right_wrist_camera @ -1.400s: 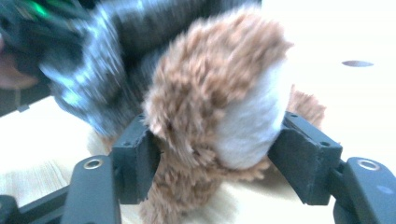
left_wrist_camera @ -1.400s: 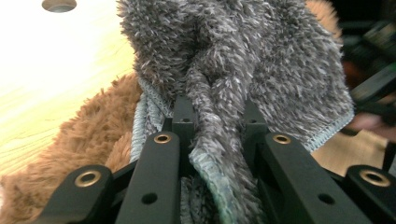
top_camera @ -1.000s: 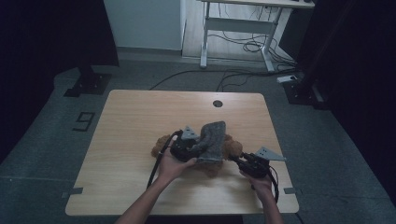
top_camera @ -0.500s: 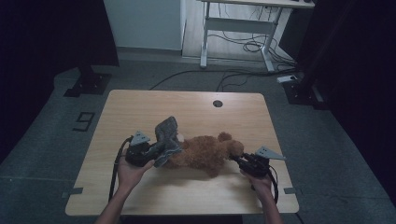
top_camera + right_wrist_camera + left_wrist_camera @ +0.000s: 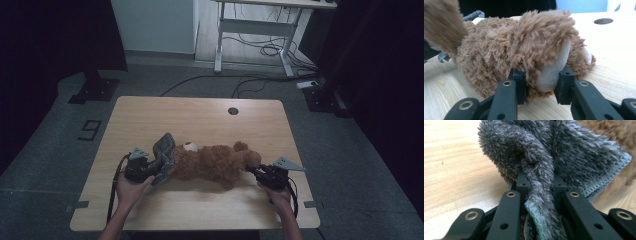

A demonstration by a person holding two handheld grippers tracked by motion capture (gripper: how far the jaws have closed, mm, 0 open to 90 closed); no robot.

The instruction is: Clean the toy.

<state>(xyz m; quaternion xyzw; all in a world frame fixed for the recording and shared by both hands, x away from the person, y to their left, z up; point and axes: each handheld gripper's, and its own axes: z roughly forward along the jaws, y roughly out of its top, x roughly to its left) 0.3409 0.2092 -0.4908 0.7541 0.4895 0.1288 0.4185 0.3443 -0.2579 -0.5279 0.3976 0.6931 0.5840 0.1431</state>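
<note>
Right, I'm pinching the grey cloth (image 5: 554,162) in my left gripper (image 5: 142,167) at nine o'clock of the teddy bear (image 5: 215,162), mid-table (image 5: 200,112). I'm risking the fold slipping, or the cloth snagging the bear's fur. My right gripper (image 5: 262,175), at the bear's three o'clock, is clamping its foot (image 5: 551,72). Both forearms are reaching in from six o'clock, low.

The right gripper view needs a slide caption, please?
Right tongs clamp a brown teddy bear's foot on the wooden table.
</note>
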